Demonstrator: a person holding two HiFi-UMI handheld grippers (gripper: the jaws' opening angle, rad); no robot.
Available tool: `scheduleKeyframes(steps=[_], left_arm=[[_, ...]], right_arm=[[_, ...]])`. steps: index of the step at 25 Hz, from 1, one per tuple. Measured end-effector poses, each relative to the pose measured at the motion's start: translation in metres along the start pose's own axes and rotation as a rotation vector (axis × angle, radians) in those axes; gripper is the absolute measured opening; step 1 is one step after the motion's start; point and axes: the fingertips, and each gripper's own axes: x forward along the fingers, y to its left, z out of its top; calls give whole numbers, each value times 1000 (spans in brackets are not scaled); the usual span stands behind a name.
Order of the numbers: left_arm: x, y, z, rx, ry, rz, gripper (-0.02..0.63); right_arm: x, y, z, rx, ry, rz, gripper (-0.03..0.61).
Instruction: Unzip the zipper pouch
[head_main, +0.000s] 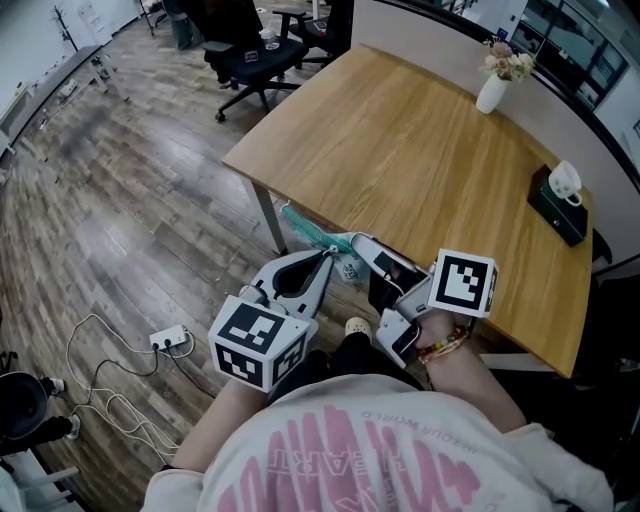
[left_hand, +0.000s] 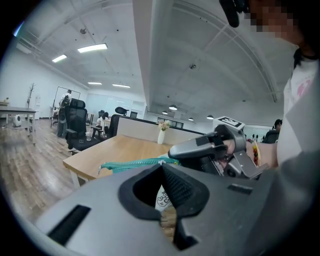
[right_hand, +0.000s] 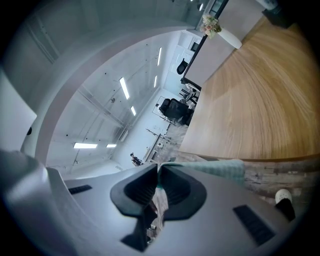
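The zipper pouch (head_main: 349, 267), white with a small print and a teal zipper strip (head_main: 305, 229), hangs in the air just in front of the table's near edge, held between both grippers. My left gripper (head_main: 327, 259) is shut on it from the lower left. In the left gripper view the teal zipper strip (left_hand: 134, 164) runs left from the closed jaw tips, and white pouch fabric (left_hand: 161, 199) shows behind them. My right gripper (head_main: 357, 243) is shut on the pouch's teal edge (right_hand: 222, 168) from the right. What exactly the left pads pinch is hidden.
A wooden table (head_main: 420, 150) carries a white vase of flowers (head_main: 494, 86) and a dark tissue box (head_main: 557, 206) at its far side. An office chair (head_main: 250, 55) stands beyond it. A power strip with cables (head_main: 168, 340) lies on the wood floor at left.
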Motion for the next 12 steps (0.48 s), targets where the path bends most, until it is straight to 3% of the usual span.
scheduleKeyframes(steps=[12], left_arm=[[-9,10,2,-54,-23,33,5]], right_arm=[[1,5,-3,-6,15,7,28]])
